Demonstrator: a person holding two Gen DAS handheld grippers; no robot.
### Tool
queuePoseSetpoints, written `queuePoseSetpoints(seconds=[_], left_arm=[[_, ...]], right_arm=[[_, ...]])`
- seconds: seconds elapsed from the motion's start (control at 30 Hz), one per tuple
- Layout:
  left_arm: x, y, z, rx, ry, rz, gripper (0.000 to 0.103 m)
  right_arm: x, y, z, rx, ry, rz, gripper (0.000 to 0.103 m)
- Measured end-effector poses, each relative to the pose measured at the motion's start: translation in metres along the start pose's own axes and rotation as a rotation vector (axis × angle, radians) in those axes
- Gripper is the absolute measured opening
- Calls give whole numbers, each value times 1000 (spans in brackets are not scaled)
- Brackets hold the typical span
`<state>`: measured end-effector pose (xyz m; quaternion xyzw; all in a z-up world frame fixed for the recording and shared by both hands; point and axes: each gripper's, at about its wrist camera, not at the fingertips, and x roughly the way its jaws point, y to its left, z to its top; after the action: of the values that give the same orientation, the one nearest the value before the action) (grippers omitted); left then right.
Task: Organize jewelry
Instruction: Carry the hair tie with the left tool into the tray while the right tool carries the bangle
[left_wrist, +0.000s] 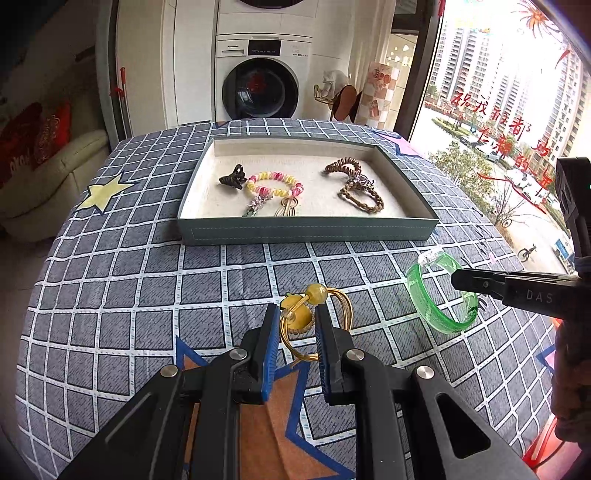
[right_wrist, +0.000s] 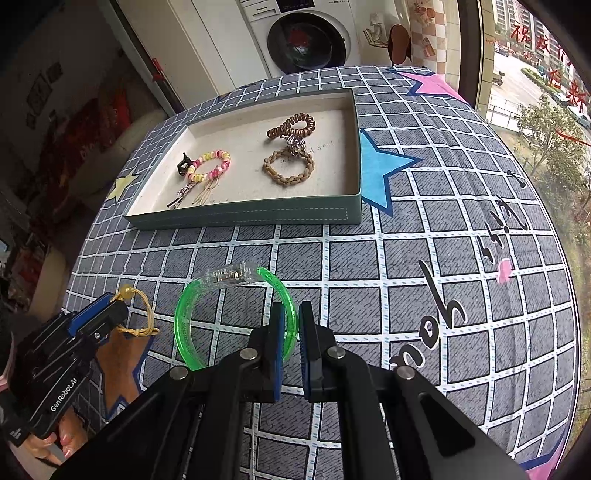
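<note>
A grey-green tray (left_wrist: 306, 230) (right_wrist: 258, 216) lies on the checked tablecloth and holds a black claw clip (left_wrist: 232, 178), a pink-yellow coil band (left_wrist: 275, 184), hair pins, a brown coil band (left_wrist: 343, 167) and a braided brown band (left_wrist: 364, 199). My left gripper (left_wrist: 295, 314) has its jaws around a yellow hair tie with beads (left_wrist: 314, 295), part open. My right gripper (right_wrist: 291, 314) is closed on the rim of a green translucent bangle (right_wrist: 192, 317), which also shows in the left wrist view (left_wrist: 424, 295).
A washing machine (left_wrist: 258, 85) stands behind the table. A large window (left_wrist: 509, 92) is at the right. A sofa with red cushions (left_wrist: 37, 155) is at the left. The table edge curves off at left and front.
</note>
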<state>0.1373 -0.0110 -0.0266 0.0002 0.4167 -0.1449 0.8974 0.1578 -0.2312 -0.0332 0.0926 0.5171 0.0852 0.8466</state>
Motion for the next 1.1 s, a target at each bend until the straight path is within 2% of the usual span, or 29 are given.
queuePoseSetpoints(seconds=[0.23, 0.53, 0.8, 1.1], left_arm=[[-2, 3, 22, -1, -39, 5, 31], [10, 15, 56, -42, -61, 12, 31], [34, 23, 91, -53, -75, 38, 31], [76, 33, 118, -56, -51, 97, 31]], right_arm=[[-11, 2, 14, 0, -33, 12, 8], [-14, -4, 50, 24, -72, 14, 8], [5, -11, 88, 39, -80, -18, 8], [39, -15, 122, 43, -71, -55, 8]])
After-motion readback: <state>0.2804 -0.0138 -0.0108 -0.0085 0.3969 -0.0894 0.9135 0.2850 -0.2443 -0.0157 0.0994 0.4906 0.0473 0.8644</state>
